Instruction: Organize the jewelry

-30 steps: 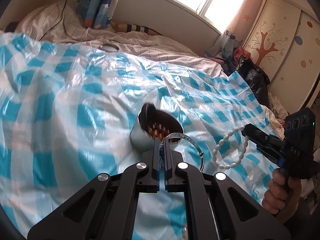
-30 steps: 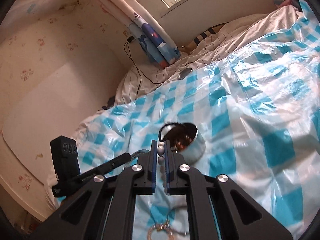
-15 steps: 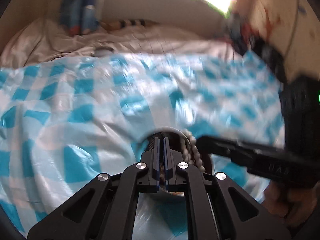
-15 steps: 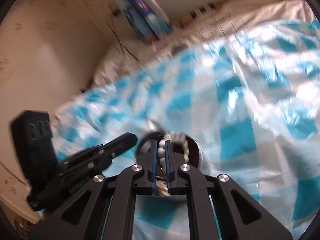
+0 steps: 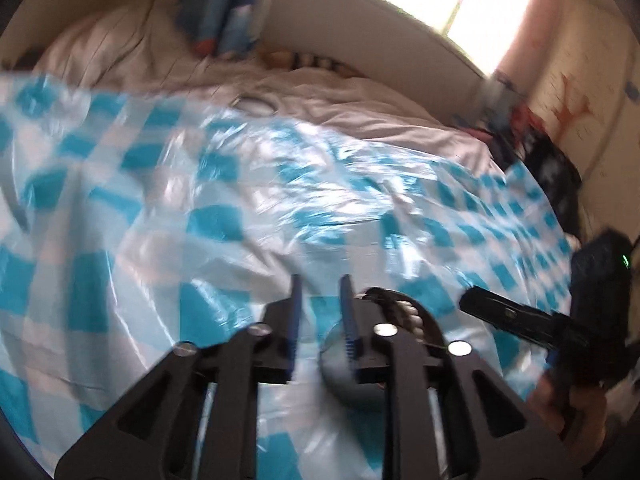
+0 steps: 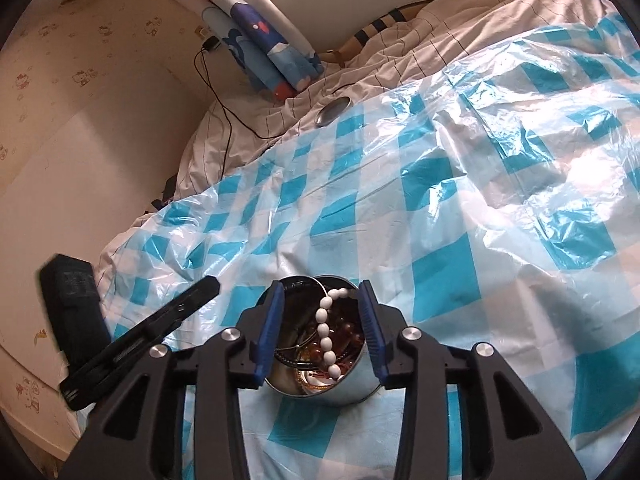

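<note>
A round metal tin (image 6: 352, 392) stands on the blue-and-white checked plastic sheet (image 6: 440, 208). My right gripper (image 6: 321, 287) hangs just over it, jaws opening. A white bead bracelet (image 6: 326, 336) lies in the tin between the pads, untouched, on top of amber beads (image 6: 344, 332) and several other pieces. In the blurred left wrist view my left gripper (image 5: 320, 284) is opening with nothing between its fingers, and the tin (image 5: 340, 376) sits under its right finger. The right gripper (image 5: 466, 300) reaches in from the right there. The left gripper (image 6: 208, 284) shows at the left of the right wrist view.
The sheet covers a rumpled bed. A round metal lid (image 6: 332, 110) lies on the white bedding beyond the sheet, near a black cable (image 6: 228, 120) and rolled blue curtain fabric (image 6: 268, 60). A wall runs along the left, and a wardrobe and dark bags (image 5: 556, 168) stand at the right.
A second ago the left gripper was shut on a silver bangle and the right on the white beads. Both came over the tin and parted; the beads now lie inside.
</note>
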`<action>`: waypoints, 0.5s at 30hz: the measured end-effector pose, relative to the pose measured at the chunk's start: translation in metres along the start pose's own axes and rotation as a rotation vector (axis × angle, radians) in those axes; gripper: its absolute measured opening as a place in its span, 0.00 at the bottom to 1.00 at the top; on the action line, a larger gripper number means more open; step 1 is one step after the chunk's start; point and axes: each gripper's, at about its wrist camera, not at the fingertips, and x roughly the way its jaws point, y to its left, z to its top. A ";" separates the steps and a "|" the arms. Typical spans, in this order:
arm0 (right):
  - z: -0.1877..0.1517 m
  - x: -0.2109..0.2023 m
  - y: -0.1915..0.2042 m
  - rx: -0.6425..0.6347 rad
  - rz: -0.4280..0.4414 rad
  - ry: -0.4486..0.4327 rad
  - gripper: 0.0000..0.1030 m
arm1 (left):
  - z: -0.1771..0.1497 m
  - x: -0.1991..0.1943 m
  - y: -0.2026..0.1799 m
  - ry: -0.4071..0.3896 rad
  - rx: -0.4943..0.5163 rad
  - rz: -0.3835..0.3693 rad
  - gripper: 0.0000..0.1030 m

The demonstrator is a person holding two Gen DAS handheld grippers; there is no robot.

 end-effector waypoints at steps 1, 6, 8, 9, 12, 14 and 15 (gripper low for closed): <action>-0.001 0.001 0.000 0.001 -0.002 0.001 0.38 | -0.002 0.009 0.002 0.015 -0.006 -0.003 0.21; -0.002 -0.002 -0.003 0.016 -0.005 -0.004 0.41 | -0.014 0.028 -0.034 0.069 0.156 -0.004 0.19; -0.001 -0.003 -0.003 0.019 -0.004 -0.005 0.42 | -0.019 0.026 -0.051 0.068 0.242 0.035 0.19; -0.001 -0.003 -0.003 0.020 -0.004 -0.003 0.43 | -0.022 0.025 -0.057 0.074 0.278 0.052 0.19; -0.001 -0.001 -0.003 0.020 -0.020 0.015 0.44 | -0.031 0.027 -0.072 0.128 0.377 0.068 0.19; -0.002 0.001 -0.004 0.013 -0.037 0.028 0.45 | -0.039 0.027 -0.082 0.134 0.438 0.082 0.19; -0.002 0.001 -0.005 0.021 -0.038 0.022 0.45 | -0.041 0.026 -0.085 0.131 0.442 0.083 0.19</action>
